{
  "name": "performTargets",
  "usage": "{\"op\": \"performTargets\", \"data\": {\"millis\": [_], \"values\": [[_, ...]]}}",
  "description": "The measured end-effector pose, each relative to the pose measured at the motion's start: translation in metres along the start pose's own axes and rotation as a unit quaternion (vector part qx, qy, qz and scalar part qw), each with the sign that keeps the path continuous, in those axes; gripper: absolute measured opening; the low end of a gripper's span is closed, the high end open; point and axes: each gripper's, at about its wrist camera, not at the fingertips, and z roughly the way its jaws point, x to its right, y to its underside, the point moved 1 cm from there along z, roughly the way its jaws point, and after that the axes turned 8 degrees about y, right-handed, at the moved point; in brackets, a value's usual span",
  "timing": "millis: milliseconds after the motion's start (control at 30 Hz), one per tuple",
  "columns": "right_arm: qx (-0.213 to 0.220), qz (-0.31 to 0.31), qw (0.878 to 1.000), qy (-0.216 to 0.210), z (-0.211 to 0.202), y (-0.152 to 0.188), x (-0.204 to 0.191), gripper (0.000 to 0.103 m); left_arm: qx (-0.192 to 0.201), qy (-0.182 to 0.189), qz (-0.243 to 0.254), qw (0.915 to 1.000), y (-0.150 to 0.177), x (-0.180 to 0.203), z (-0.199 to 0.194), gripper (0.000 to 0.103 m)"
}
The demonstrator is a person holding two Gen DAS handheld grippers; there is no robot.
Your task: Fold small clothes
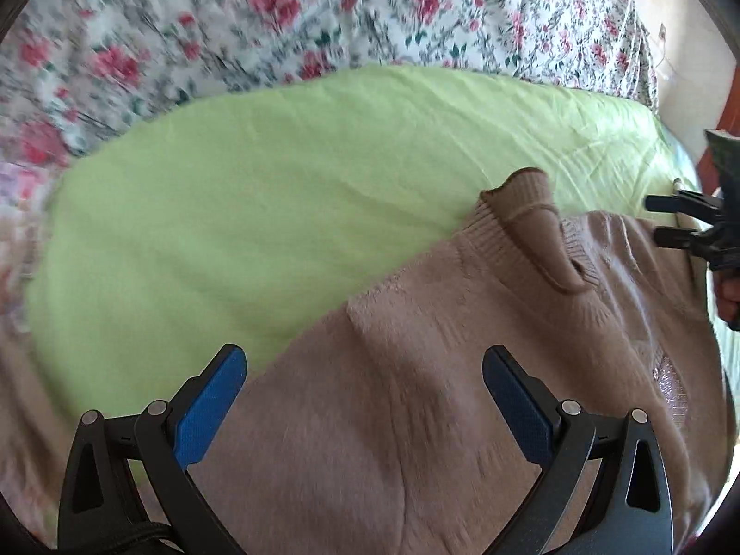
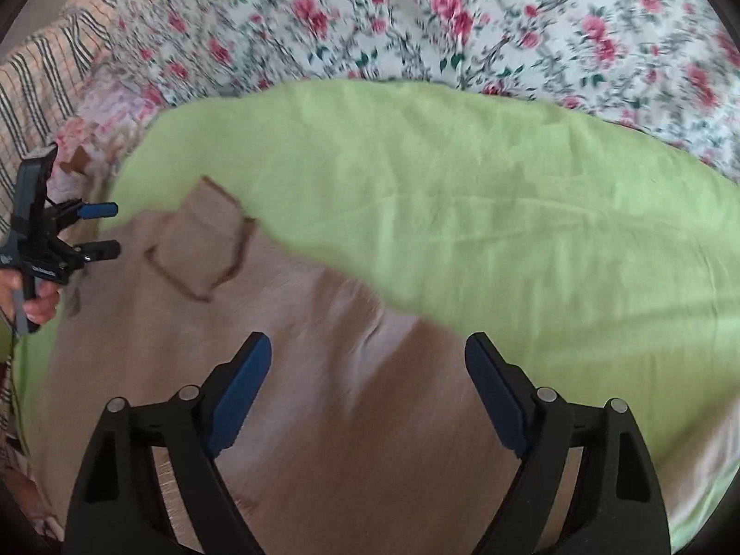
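A beige knitted sweater [image 1: 439,370] lies spread on a light green sheet [image 1: 277,175], its ribbed collar [image 1: 527,226] pointing away from me. My left gripper [image 1: 365,365] is open above the sweater's left part, holding nothing. My right gripper [image 2: 367,351] is open above the sweater [image 2: 277,370] near its edge on the green sheet [image 2: 462,185], holding nothing. Each gripper shows in the other view, at the right edge of the left wrist view [image 1: 656,219] and at the left edge of the right wrist view [image 2: 108,226], both open beside the collar [image 2: 203,240].
A floral blanket [image 1: 277,9] is bunched behind the green sheet and also shows in the right wrist view [image 2: 462,14]. A striped cloth [image 2: 41,74] lies at the far left. A wall and wooden frame [image 1: 721,106] stand at the right.
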Motion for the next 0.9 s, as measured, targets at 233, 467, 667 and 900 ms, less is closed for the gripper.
{"op": "performTargets", "data": {"millis": [233,467,667,900], "values": [[-0.054,-0.021,0.998,-0.026,0.043,0.011,-0.007,0.011,-0.031,0.007,0.067,0.9973,0.007,0.013,0.037,0.064],[0.019,0.031,0.998,0.045,-0.021,0.023,0.016,0.006,0.012,-0.043,0.096,0.9944,0.019,0.028,0.01,0.008],[0.041,0.096,0.99,0.092,-0.036,0.018,0.062,0.006,0.053,-0.104,0.069,0.9908,0.008,0.03,-0.009,0.007],[0.004,0.092,0.988,0.125,0.016,0.013,0.055,0.006,0.034,-0.128,-0.003,0.9912,0.006,0.0,0.027,0.008]]}}
